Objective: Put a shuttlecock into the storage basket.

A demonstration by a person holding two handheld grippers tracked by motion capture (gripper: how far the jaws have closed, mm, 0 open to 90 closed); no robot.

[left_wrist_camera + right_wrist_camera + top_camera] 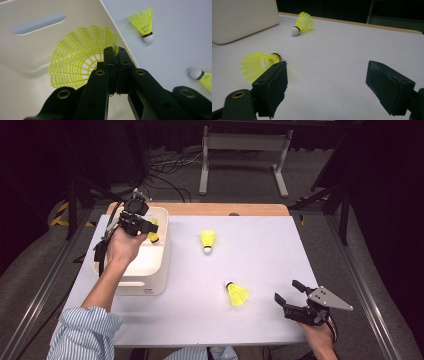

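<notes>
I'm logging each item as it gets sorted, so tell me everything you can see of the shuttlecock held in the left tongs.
The held shuttlecock is neon yellow, with a flared skirt of what looks like plastic mesh, scalloped at the rim. The left tongs are shut on the skirt's edge, pinching it between the black jaws. It hangs over the inside of the white bin, its open skirt facing the left gripper view's camera; its cork end is hidden. Whether it touches the bin cannot be told.
</notes>
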